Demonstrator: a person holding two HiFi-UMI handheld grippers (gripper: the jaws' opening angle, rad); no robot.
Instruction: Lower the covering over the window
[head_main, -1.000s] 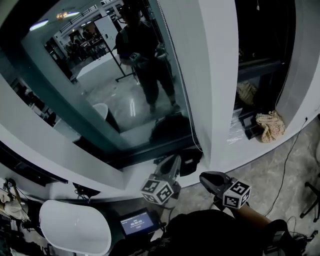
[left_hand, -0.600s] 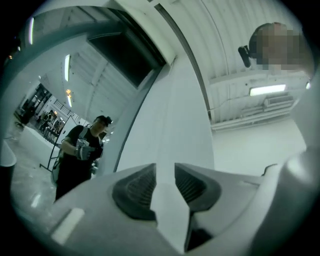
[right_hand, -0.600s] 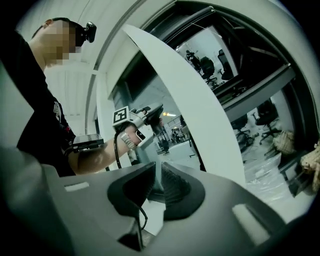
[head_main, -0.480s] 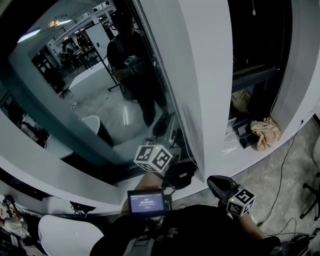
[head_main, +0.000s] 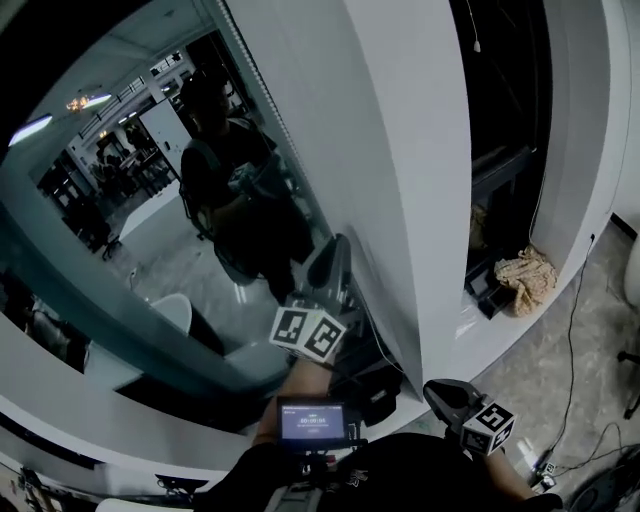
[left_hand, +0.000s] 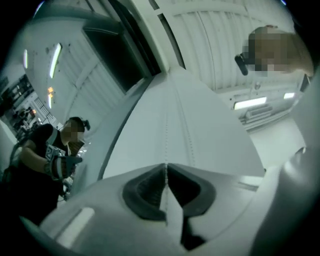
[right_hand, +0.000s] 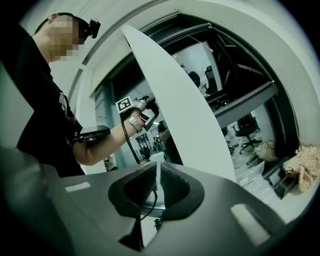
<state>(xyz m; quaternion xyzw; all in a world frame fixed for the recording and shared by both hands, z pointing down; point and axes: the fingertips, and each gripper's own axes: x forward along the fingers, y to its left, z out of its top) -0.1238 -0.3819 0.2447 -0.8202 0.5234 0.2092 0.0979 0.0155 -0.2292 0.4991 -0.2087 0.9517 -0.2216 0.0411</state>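
Head view is showing the left gripper (head_main: 335, 255) raised just below centre. Its tips are pointing toward 12 o'clock at the bead chain (head_main: 283, 140), which is running from 11 o'clock down toward 5 o'clock along the right edge of the window glass (head_main: 150, 200). No covering is showing over the glass, which is reflecting the person and the room. I am judging it to be rolled up above the picture's top. The right gripper (head_main: 432, 386) is hanging low at 5 o'clock, well apart from the chain, at the foot of the white pillar (head_main: 420, 150).

Left gripper view is showing the jaws, having just been closing, pinched together on the bead chain (left_hand: 165, 135), which is rising out of their seam toward 12 o'clock.

Right gripper view is showing jaws that have been closing too, down to a narrow slit with nothing between the pads. The left gripper is sitting at 11 o'clock, up by the window edge.

As I am reading it, the grip on the chain is taken and the pull is not yet begun. The next move is calling for a steady draw along the chain's own line toward 6 o'clock. I cannot tell whether this strand is the one that lowers the covering.
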